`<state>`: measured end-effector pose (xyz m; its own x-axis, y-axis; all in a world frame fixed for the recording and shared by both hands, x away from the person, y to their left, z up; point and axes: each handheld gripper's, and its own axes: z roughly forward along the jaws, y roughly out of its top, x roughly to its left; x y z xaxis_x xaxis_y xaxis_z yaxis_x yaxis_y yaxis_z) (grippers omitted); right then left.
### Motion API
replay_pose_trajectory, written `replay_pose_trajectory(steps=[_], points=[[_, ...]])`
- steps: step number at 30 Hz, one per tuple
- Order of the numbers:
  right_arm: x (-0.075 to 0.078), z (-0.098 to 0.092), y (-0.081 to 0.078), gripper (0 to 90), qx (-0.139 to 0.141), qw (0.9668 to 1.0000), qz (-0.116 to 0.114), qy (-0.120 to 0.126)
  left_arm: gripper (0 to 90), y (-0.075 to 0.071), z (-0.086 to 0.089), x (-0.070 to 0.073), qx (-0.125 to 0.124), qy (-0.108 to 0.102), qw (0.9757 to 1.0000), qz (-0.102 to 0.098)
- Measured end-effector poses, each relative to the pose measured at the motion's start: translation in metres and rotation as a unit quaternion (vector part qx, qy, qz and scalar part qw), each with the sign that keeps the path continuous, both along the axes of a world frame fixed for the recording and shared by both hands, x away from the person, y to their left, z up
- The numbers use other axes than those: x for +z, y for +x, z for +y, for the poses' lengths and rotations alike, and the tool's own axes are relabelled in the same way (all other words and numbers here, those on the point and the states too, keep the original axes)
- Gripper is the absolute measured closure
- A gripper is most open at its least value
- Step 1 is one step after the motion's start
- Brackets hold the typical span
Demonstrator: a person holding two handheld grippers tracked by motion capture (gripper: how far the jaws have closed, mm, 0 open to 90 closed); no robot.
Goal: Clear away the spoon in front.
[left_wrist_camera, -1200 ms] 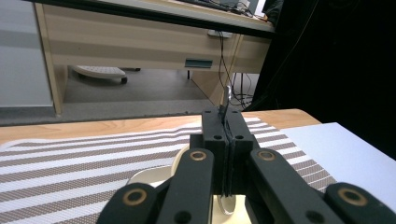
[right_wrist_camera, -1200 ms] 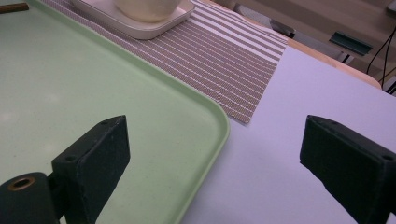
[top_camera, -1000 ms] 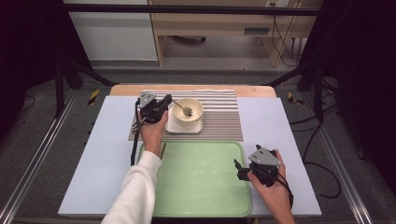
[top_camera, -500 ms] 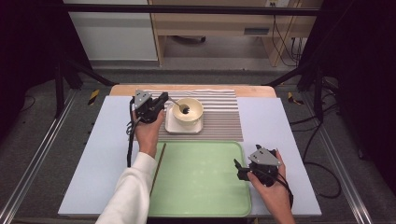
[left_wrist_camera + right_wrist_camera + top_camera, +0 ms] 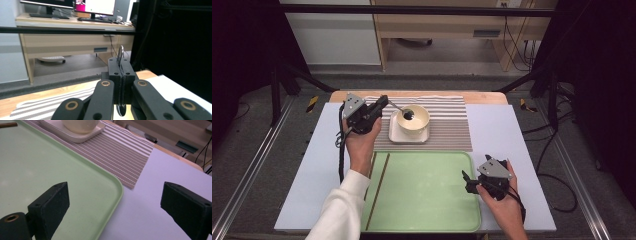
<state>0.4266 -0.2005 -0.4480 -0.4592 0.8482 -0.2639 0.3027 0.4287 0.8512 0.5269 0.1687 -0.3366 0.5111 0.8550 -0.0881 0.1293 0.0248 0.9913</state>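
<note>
Spoon [image 5: 401, 109] pinched by handle in left hand-held gripper [image 5: 379, 105], jaws pressed tight on it, scoop end hanging over bowl [image 5: 413, 120]. Bowl on square saucer [image 5: 409, 137], on striped mat [image 5: 452, 125], just beyond green tray [image 5: 422, 190]. Lift straight up until scoop clears bowl rim, wrist level to avoid drips or tipping bowl. Keep pinch firm; thin handle [image 5: 120, 53] could twist between jaws. Right hand-held gripper [image 5: 468, 181] spread wide, holding nothing, over tray's right edge near bowl-side corner. Brown stick [image 5: 378, 189] along tray's left side; avoid on setdown.
</note>
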Motion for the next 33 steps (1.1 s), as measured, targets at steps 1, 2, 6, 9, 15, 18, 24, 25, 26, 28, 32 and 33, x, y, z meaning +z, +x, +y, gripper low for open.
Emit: replay_pose_trajectory(steps=[1,2,6,9,15,18,24,25,26,28,32,33], points=[[0.001,0.0,0.0,8.4,0.001,1.0,-0.004,0.0,89.4,-0.005,-0.001,0.0,-0.004,0.007,1.0,0.001],[0.001,0.0,-0.001,8.4,0.002,1.0,-0.008,-0.001,89.4,-0.011,-0.002,0.0,-0.008,0.014,0.9999,0.004],[0.003,0.0,-0.002,8.3,0.002,0.9996,-0.028,-0.004,89.4,-0.031,-0.003,-0.001,-0.028,0.032,0.9989,0.017],[0.002,-0.001,-0.002,8.3,0.0,0.9993,-0.037,0.0,89.5,-0.044,-0.004,-0.001,-0.048,0.063,0.9964,0.028],[0.001,-0.001,-0.002,8.5,-0.005,0.9987,-0.05,-0.006,89.4,-0.064,-0.006,0.002,-0.076,0.077,0.9933,0.041],[0.001,-0.002,-0.002,8.6,-0.01,0.9983,-0.057,-0.01,89.4,-0.068,-0.004,0.005,-0.083,0.081,0.9924,0.041],[0.001,-0.006,0.001,8.6,-0.025,0.9967,-0.077,-0.004,89.4,-0.069,0.0,0.005,-0.097,0.083,0.9907,0.047],[0.002,-0.006,0.0,8.3,-0.032,0.996,-0.083,0.0,89.4,-0.069,0.002,0.005,-0.103,0.083,0.9901,0.047],[0.002,-0.007,0.0,8.1,-0.035,0.9955,-0.088,0.002,89.4,-0.07,0.003,0.005,-0.107,0.083,0.9896,0.048],[0.004,-0.008,-0.002,8.0,-0.041,0.9946,-0.095,0.013,89.4,-0.071,0.006,0.005,-0.118,0.08,0.9884,0.053],[0.005,-0.01,-0.002,8.1,-0.05,0.9936,-0.099,0.02,89.4,-0.072,0.01,0.006,-0.125,0.079,0.9873,0.058],[0.005,-0.01,-0.002,8.1,-0.052,0.9936,-0.098,0.021,89.4,-0.072,0.011,0.007,-0.127,0.082,0.9868,0.06]])
